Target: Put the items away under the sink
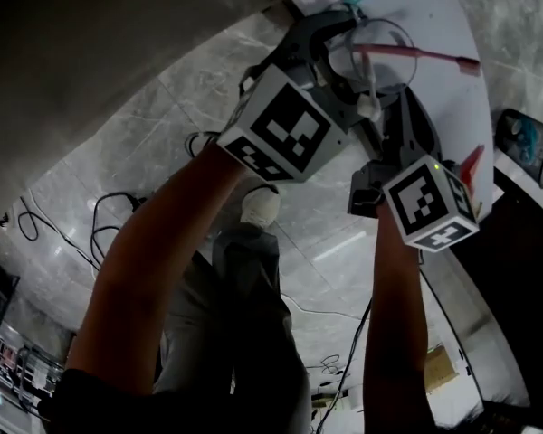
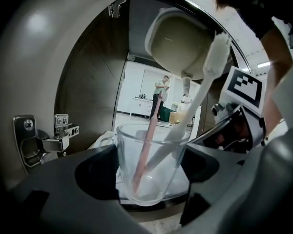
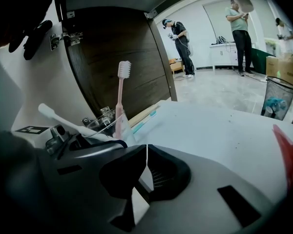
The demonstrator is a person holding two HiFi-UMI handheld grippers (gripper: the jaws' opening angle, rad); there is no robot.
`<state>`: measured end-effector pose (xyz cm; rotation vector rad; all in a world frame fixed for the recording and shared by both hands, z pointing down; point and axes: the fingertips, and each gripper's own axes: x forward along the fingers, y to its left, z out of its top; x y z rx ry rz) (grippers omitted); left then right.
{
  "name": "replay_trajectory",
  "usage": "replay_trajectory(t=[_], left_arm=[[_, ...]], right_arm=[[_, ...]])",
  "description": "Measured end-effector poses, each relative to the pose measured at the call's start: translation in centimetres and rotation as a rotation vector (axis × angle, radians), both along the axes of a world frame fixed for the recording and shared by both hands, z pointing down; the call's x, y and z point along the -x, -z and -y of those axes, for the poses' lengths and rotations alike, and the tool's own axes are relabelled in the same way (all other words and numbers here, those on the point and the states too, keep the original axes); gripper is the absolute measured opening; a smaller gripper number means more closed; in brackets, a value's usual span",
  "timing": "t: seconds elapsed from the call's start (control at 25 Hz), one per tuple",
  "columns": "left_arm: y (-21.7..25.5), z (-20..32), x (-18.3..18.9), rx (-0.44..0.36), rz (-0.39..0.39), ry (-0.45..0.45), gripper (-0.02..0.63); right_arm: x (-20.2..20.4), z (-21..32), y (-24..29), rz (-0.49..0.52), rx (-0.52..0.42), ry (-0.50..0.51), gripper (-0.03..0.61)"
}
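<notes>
Glass (image 2: 154,152) sits clamped between the jaws of the left gripper (image 2: 149,191), one jaw on each side of the lower wall. A pink toothbrush (image 2: 146,140) and a white toothbrush (image 2: 205,87) stand in it, both leaning to the right. It's inside the cabinet under the sink, low over the white shelf (image 3: 224,126), w/ the open door (image 3: 117,57) and its hinge (image 2: 58,133) just to the left. Can't tell if the base is touching the shelf yet.

Right gripper (image 3: 145,172) has its jaws together w/ only a thin slit of light between them and nothing in them. It hangs near the glass, over the shelf.

Handling, as I judge it: the glass is light but rigid, smooth and breakable, so it could slip or crack if I over-squeeze. Grip low on the wall, as now, looks right to me bc the top-heavy brushes want to tip it. Both brushes are loose in there and long, so any tilt or bump on the door edge could flip them out. I'd set it down flat and gently, then open slowly.

Another teal toothbrush (image 3: 146,118) lies flat on the shelf beside the glass. It's thin and light, prob hard to pinch off a flat surface; I'd take it mid-handle. Something red (image 3: 288,150) shows at the right edge, can't ID it.
</notes>
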<state>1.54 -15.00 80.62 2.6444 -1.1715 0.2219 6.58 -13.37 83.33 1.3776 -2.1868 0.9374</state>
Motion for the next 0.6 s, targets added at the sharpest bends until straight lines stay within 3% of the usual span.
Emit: replay_trajectory(t=[0.6], left_arm=[[-1.3, 2.4, -0.6, -0.080, 0.018, 0.007, 0.385]], right_arm=[[-0.2, 0.7, -1.1, -0.014, -0.022, -0.029, 0.035]])
